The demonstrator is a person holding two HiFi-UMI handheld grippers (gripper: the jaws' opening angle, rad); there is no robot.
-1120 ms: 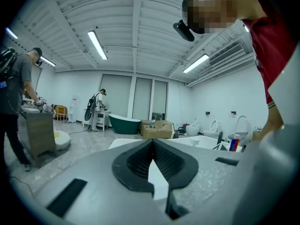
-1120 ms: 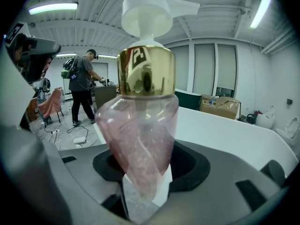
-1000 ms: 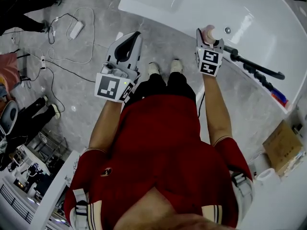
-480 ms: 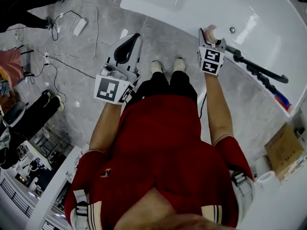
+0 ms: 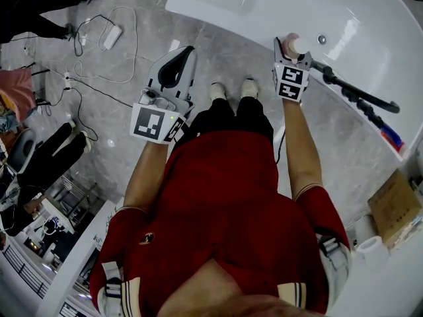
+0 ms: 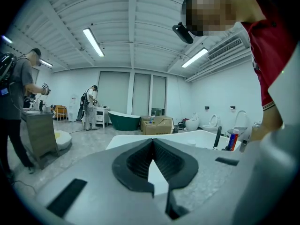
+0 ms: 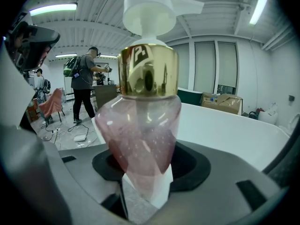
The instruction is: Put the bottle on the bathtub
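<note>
Bottle [image 7: 143, 125] rides upright, clamped in my right hand-held gripper [image 5: 291, 53] at the bathtub [image 5: 228, 10] rim, ready to be set down flat, while my left hand-held gripper [image 5: 187, 50] hangs aside, jaws together.

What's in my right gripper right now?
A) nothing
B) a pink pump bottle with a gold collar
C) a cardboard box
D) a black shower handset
B: the right gripper is closed on a pink pump bottle with a gold collar.
</note>
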